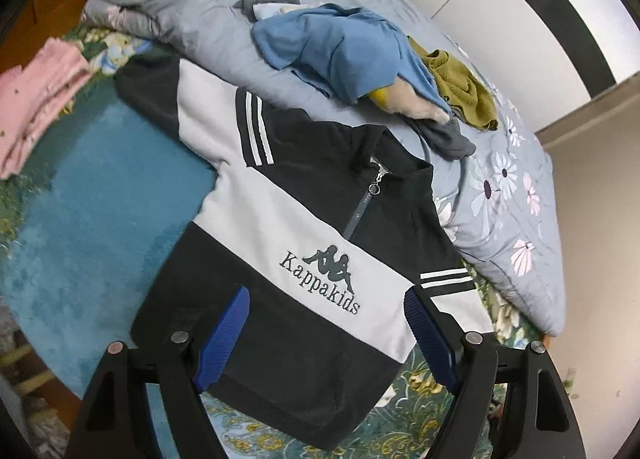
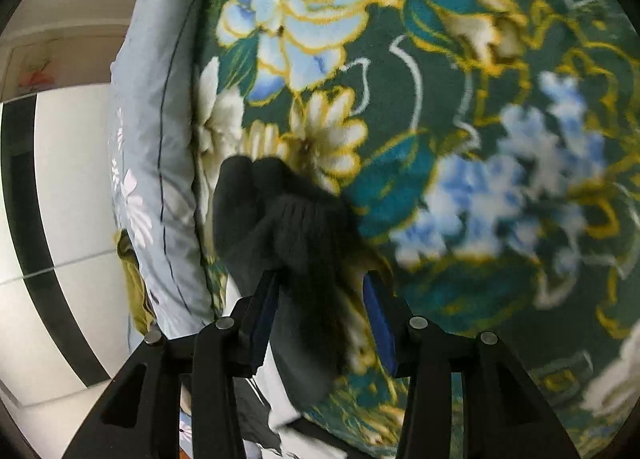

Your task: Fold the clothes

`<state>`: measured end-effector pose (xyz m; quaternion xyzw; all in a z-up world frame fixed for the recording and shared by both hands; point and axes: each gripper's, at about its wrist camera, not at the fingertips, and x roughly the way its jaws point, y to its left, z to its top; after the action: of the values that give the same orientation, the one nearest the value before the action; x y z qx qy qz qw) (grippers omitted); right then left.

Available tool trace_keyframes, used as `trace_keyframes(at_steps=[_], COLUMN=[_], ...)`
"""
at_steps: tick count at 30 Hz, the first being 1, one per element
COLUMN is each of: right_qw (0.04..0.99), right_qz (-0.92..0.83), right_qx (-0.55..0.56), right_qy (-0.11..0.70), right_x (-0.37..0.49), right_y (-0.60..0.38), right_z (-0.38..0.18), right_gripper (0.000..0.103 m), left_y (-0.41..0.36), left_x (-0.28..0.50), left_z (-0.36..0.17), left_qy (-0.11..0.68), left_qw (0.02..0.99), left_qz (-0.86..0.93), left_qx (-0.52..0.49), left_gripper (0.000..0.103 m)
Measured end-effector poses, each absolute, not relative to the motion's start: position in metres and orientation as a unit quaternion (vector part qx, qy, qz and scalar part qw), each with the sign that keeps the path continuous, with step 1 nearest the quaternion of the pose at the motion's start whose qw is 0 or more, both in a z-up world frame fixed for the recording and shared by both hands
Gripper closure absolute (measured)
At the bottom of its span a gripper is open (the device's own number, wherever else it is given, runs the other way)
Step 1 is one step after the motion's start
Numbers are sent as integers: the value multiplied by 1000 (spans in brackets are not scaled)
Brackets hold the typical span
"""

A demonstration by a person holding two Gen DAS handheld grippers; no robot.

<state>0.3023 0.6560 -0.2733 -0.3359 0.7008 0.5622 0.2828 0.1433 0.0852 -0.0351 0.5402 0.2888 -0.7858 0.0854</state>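
"Kappakids" lettering on black-and-white pullover (image 1: 288,259)

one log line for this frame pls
step: fold black-and-white sweatshirt | left gripper: open, above hem | right gripper: shut on black sleeve cuff | surface: floral blanket | unfolded pile: behind on quilt
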Motion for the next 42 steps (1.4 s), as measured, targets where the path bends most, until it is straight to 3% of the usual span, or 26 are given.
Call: trace_keyframes(at_steps=[3,5,8,12,17,24,25,28,31,42], right_qw=[264,245,218,236,278,284,284,291,294,55], right_qz=[559,561,592,648,662,636,636,648,664,643], right_qx=[-330,-322,-327,-330,-410,-432,-432,-438,-435,-595], right_qy=[713,722,704,645,563,573,573,551,532,480], right_x=[292,284,270,279,287,282,283,289,297,311], right_y=[662,664,667,675,671,667,668,671,663,410], right_z=[-283,-286,-271,-229,-226,-246,-244,-231,-216,-251], right_gripper=[60,78,89,93,93,90,88,71,69,69], left_y=[91,96,108,125,136,105,99,77,54,-29], left_x=[138,133,122,111,113,134,138,153,170,225], left_z=[-25,-19,-15,-14,-17,-30,-30,-32,-39,-142], left_qy=[269,258,254,248,209,231,234,247,263,262], left_qw=[94,97,86,62,50,82,86,101,114,112], left_qz=[-789,-792,-794,-797,-798,-787,-787,-786,-781,-712], left_qx=[544,545,545,548,563,566,564,557,555,642], left_gripper=[20,20,20,20,20,20,20,20,20,20])
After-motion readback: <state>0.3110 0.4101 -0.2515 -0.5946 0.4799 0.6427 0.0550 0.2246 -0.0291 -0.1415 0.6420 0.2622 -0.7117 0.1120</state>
